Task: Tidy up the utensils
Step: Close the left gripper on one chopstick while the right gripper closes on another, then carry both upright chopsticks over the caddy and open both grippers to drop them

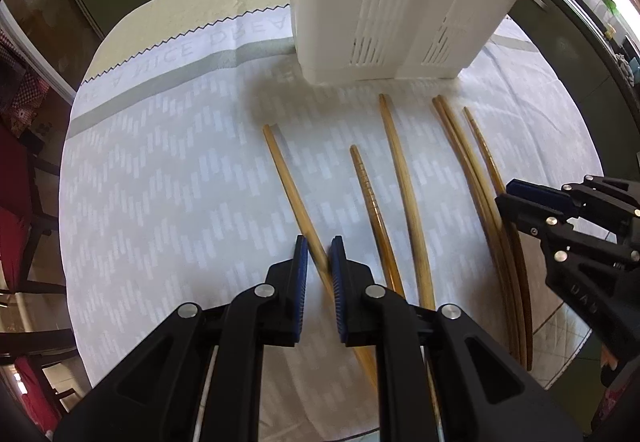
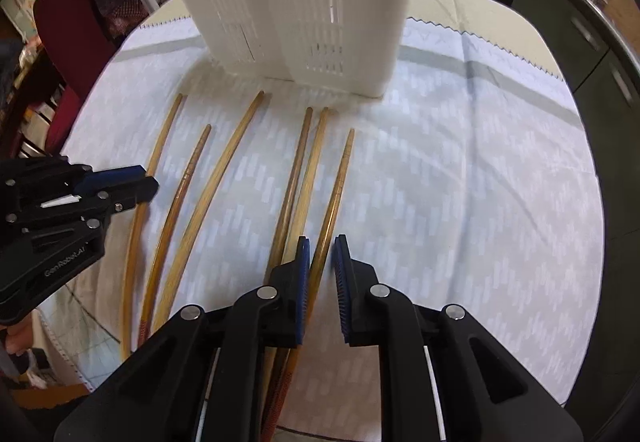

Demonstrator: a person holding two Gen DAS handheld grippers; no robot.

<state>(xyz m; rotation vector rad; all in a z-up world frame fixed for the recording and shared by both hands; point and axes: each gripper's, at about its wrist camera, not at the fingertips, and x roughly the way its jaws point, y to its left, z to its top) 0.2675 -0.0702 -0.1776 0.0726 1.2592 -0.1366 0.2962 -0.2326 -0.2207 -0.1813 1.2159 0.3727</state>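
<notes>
Straddling one chopstick each, tongs sit low over cloth. Left gripper (image 1: 319, 256) jaws narrowly apart around leftmost chopstick (image 1: 286, 177), pad near touching; right gripper (image 2: 321, 256) jaws apart around rightmost chopstick (image 2: 338, 185). Risk: thin stick rolls or pivots out on closing; neighbouring pair (image 2: 304, 161) just beside may get nudged. Six sticks lie on tablecloth (image 1: 168, 161) before white slotted holder (image 1: 384, 1). Writing: "GenRobot.AI" on gripper; "NICE DREA" on cloth.

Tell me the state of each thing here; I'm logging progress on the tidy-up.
Left claw: closing around the leftmost chopstick, a small gap left.
Right claw: open, straddling the rightmost chopstick.
Other four chopsticks: flat on the cloth.
White holder: upright; inside hidden.
</notes>
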